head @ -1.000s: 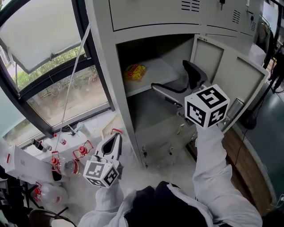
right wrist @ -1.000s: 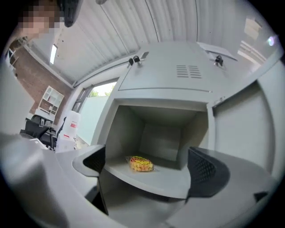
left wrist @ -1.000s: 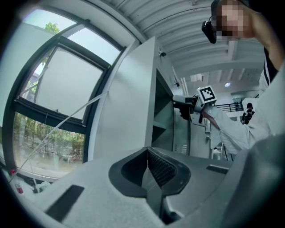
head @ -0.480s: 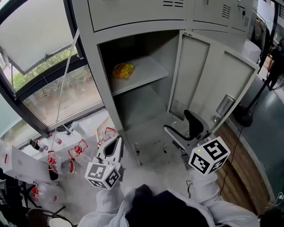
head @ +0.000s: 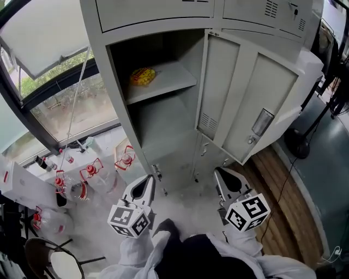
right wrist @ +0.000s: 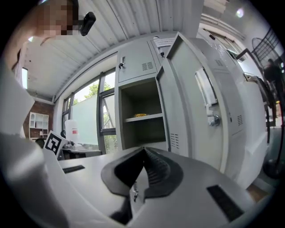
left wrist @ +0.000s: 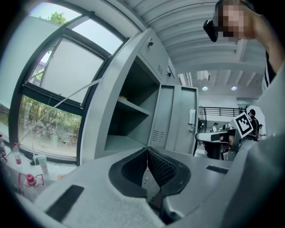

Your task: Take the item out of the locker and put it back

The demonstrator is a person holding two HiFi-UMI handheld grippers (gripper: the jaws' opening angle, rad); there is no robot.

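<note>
This looks like a workroom or lab in an industrial-style building, not a home. A bank of tall grey sheet-metal lockers point(head: 163, 16), with louvred vents and a chrome latch handle point(head: 262, 121) on the open door, stands just beside a large dark-framed window point(head: 49, 54) with greenery outside. Overhead runs a ribbed white metal ceiling point(left wrist: 196, 40) with round lamps point(left wrist: 205, 88). Clear plastic bottles with red fittings point(head: 90, 177) stand on the pale floor below the window. A red brick wall point(right wrist: 40, 109) closes the far end.

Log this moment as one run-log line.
locker door: open | yellow item: on upper shelf | left tool: shut, empty | right tool: just closed, empty
</note>
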